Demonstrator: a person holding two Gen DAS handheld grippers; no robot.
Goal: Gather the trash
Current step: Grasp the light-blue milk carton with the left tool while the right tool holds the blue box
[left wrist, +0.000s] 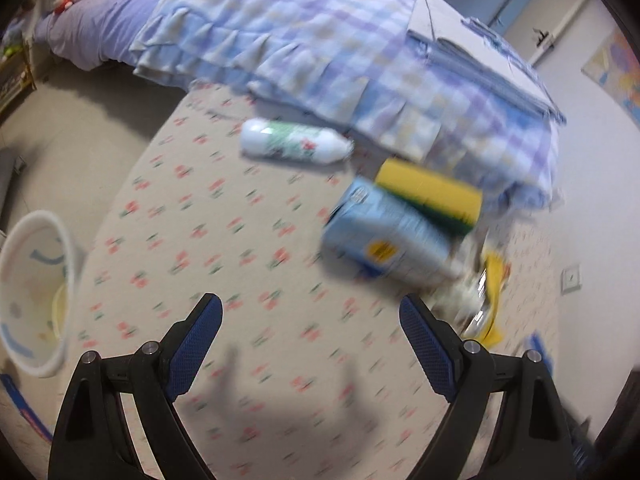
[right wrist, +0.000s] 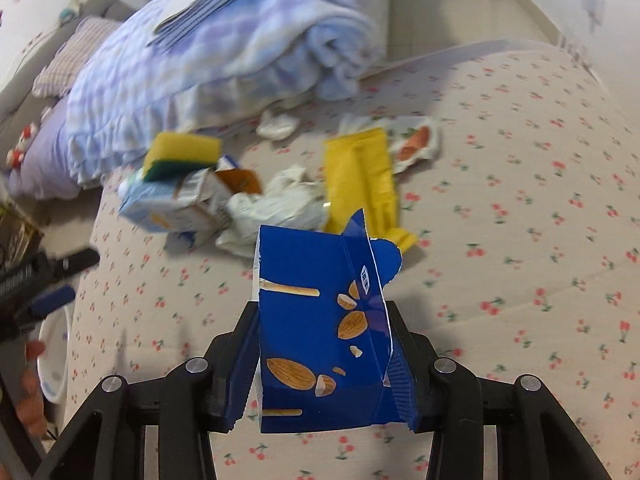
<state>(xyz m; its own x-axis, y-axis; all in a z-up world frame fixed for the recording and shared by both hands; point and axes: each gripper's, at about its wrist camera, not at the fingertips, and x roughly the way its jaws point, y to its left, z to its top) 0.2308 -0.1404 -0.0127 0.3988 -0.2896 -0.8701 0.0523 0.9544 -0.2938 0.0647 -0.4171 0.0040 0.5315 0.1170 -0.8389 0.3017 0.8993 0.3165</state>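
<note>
Between my right gripper's fingers, a torn dark-blue cardboard snack box printed with almonds is clamped above the cherry-print bedsheet; its lettering is unreadable. Ahead lie a yellow plastic wrapper, crumpled white paper and a pale-blue carton under a yellow-green sponge. My left gripper hangs spread wide, holding nothing, a white bottle beyond it.

**Black frames, blue pads, silver screws**

Two matching tools. Left gripper: black angular linkage arms with triangular cut-outs, round silver screws at the joints, fingers faced with dark-blue dimpled pads. Right gripper: same black frame and silver screws, ribbed blue pads. Bare skin of a hand at the right view's left edge.
</note>
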